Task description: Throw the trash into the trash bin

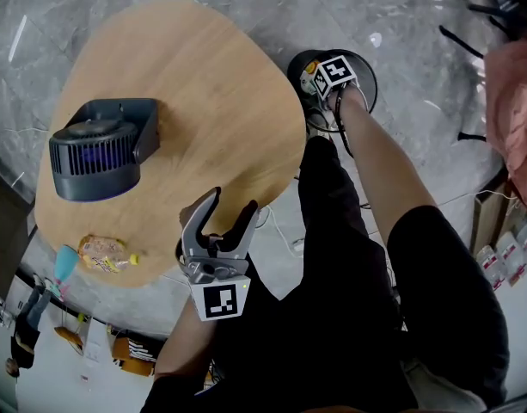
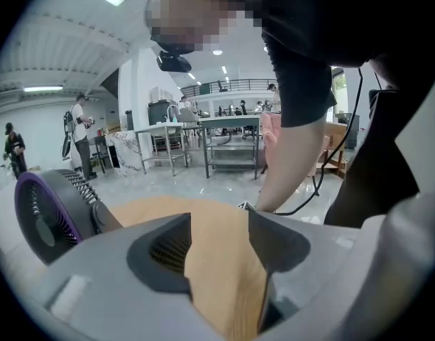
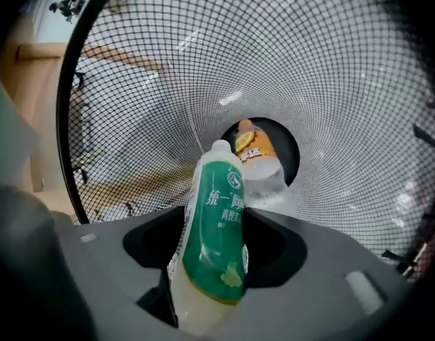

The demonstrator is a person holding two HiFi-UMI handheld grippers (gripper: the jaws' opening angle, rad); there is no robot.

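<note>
The fan (image 1: 100, 149) sits left on the table (image 1: 211, 101), a wrapper (image 1: 104, 252) nearer; the bin (image 1: 371, 80) stands right, seemingly containing a bottle (image 3: 256, 155).

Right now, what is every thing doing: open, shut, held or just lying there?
Left hand-held gripper: open, empty.
Right hand-held gripper: shut on green-labelled plastic bottle.
Green-labelled plastic bottle: held, not yet dropped.
Black wire-mesh trash bin: orange-labelled bottle lies at its bottom.
Dark grey fan: on oval wooden table; spinning or not, cannot tell.
Yellowish snack packet: lying on table, untouched.
</note>
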